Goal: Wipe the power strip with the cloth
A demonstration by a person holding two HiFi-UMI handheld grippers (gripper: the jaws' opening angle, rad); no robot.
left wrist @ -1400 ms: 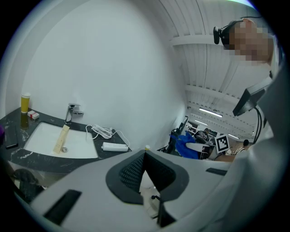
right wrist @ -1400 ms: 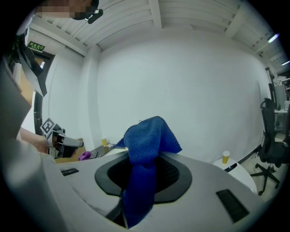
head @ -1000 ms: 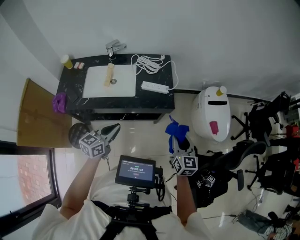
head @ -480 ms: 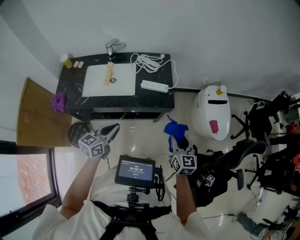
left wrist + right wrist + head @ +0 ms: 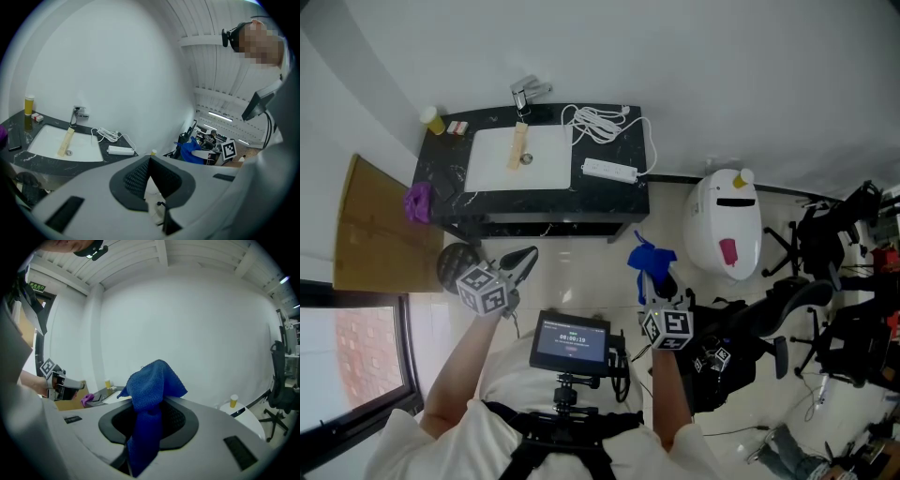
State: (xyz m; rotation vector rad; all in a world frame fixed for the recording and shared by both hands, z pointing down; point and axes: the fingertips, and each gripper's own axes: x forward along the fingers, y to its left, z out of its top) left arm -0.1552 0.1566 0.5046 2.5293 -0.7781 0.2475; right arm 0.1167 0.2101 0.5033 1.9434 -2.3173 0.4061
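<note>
Our right gripper (image 5: 150,414) is clamped on the blue cloth (image 5: 152,385), which bunches above the jaws and hangs down between them. In the head view it sits just right of centre, held over the pale floor, with the cloth poking out toward the top of the frame. Our left gripper (image 5: 149,161) has its jaws together at the tips with nothing between them; in the head view it is at centre left, level with the right one and well apart from it.

The power strip (image 5: 609,170) lies on the right part of the black counter (image 5: 534,204) in the upper middle of the head view, just right of the white sink (image 5: 539,169), well apart from both grippers. Its white cable (image 5: 595,122) lies coiled behind it, nearer the wall. A faucet (image 5: 530,94) stands at the back of the sink, a yellow bottle (image 5: 432,120) at the counter's upper left corner, and a purple object (image 5: 417,202) at its left end. A small monitor (image 5: 571,342) sits at lower centre, between our arms.
</note>
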